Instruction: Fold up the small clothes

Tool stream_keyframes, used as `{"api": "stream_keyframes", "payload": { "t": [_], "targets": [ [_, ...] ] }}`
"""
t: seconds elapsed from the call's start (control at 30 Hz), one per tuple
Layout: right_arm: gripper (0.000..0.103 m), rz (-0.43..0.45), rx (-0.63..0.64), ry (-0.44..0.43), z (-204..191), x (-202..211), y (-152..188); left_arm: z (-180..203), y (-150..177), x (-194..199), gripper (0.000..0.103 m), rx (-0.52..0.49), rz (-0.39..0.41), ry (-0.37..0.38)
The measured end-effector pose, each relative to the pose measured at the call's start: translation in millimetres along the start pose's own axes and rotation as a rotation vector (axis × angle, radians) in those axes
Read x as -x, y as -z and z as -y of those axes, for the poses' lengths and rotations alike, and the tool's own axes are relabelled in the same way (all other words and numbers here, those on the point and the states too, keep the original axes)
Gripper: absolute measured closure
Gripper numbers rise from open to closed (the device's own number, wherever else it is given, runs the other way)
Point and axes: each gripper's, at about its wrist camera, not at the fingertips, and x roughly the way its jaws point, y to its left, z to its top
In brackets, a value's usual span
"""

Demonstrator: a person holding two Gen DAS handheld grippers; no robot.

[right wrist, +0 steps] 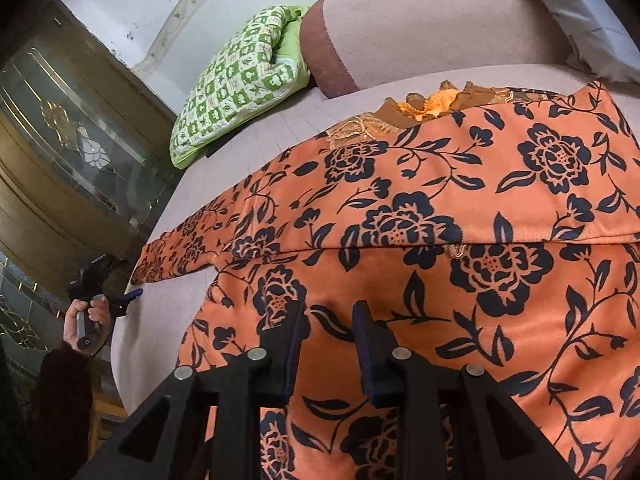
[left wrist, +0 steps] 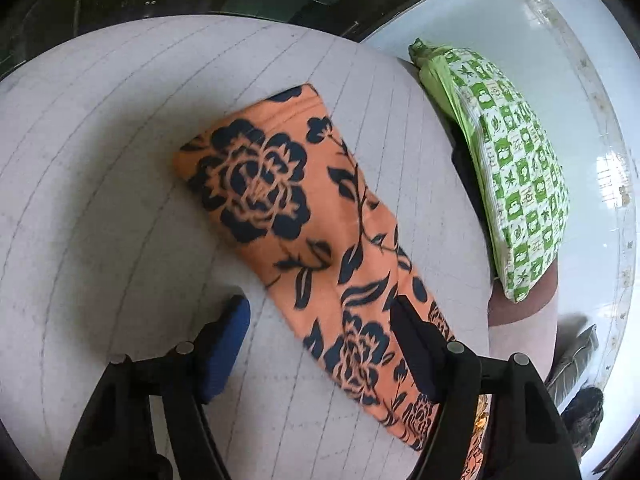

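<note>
An orange garment with a dark blue flower print [right wrist: 420,216] lies spread over a grey quilted seat [left wrist: 100,200]. One of its sleeves [left wrist: 280,200] stretches out flat across the seat. My left gripper [left wrist: 320,340] hovers open over the near part of that sleeve, its blue-padded finger [left wrist: 228,344] above bare seat and the other finger over the cloth. The right wrist view shows the left gripper [right wrist: 120,296] in a hand [right wrist: 86,320], off the sleeve's end. My right gripper [right wrist: 330,336] is narrow, and a raised fold of the garment's body fills the gap between its pads.
A green-and-white patterned pillow [left wrist: 516,168] [right wrist: 236,76] leans at the seat's far side against a padded armrest [right wrist: 420,20]. A grey cushion [right wrist: 580,20] sits behind it. A cabinet with glass doors [right wrist: 60,140] stands beyond the seat's edge.
</note>
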Motion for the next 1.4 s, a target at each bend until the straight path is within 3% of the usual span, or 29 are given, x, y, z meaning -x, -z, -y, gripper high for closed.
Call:
{"api": "stream_keyframes", "payload": {
  "t": [0.13,0.23,0.3,0.43,0.57,0.77,0.93,1.07,1.4],
  "targets": [
    [0.075,0.005,-0.015,0.008,5,-3,-3,-6,-10,-6,0.047,0.059,0.035,0.035],
    [0.075,0.012,-0.010,0.020,6,-3,-4,-13,-16,-10,0.069,0.085,0.051,0.042],
    [0.075,0.020,-0.016,0.021,7,-3,-4,-20,-19,-13,0.094,0.121,0.058,0.043],
    [0.075,0.044,-0.025,0.019,10,2,-7,-25,-14,-10,0.097,0.159,0.093,0.061],
    [0.075,0.080,-0.028,0.040,13,9,-11,12,0,11,0.098,0.022,0.159,0.061],
    [0.075,0.186,-0.115,0.105,40,35,-23,115,36,42,0.098,-0.210,0.155,0.101],
    [0.075,0.259,-0.242,0.140,76,62,-32,212,97,51,0.098,-0.399,0.108,0.152],
    [0.075,0.291,-0.343,0.150,106,81,-35,277,164,48,0.098,-0.537,0.043,0.204],
    [0.075,0.369,-0.524,0.177,185,140,-28,394,353,-23,0.098,-0.747,-0.227,0.305]
  ]
}}
